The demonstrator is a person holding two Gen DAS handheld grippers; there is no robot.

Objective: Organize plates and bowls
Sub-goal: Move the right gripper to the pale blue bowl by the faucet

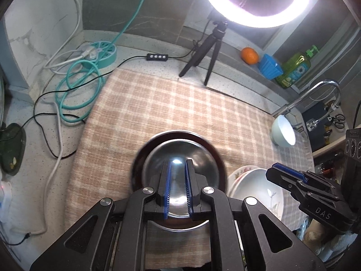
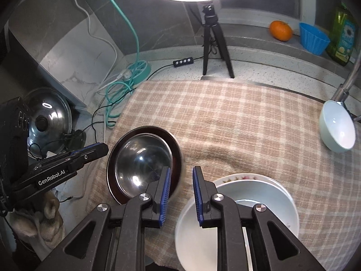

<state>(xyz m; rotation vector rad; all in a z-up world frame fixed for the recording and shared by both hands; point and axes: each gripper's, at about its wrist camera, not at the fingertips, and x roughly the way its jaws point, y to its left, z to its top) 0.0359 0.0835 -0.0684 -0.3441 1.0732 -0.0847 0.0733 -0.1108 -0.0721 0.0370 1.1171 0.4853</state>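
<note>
A steel bowl (image 1: pixel 158 155) (image 2: pixel 140 158) sits inside a dark plate (image 1: pixel 216 153) (image 2: pixel 158 129) on the checked cloth (image 1: pixel 158 103) (image 2: pixel 225 117). My left gripper (image 1: pixel 178 161) (image 2: pixel 105 149) hangs just above the bowl's near-left rim, shut with nothing in it. My right gripper (image 2: pixel 182 169) (image 1: pixel 274 167) is open over bare cloth between the dark plate and a white plate (image 2: pixel 259 194) (image 1: pixel 255 180). The white plate rests on a floral plate (image 2: pixel 239 177) (image 1: pixel 241 171). A pale green bowl (image 2: pixel 338 131) (image 1: pixel 284 133) lies tilted at the cloth's far right.
A ring light on a small tripod (image 1: pixel 203 52) (image 2: pixel 214 45) stands behind the cloth. Cables and a teal reel (image 1: pixel 101 52) lie back left, with a pot lid (image 2: pixel 47 122) at the left. An orange (image 2: pixel 281 30), blue cup (image 2: pixel 313 38), bottle and faucet (image 1: pixel 315 90) are back right.
</note>
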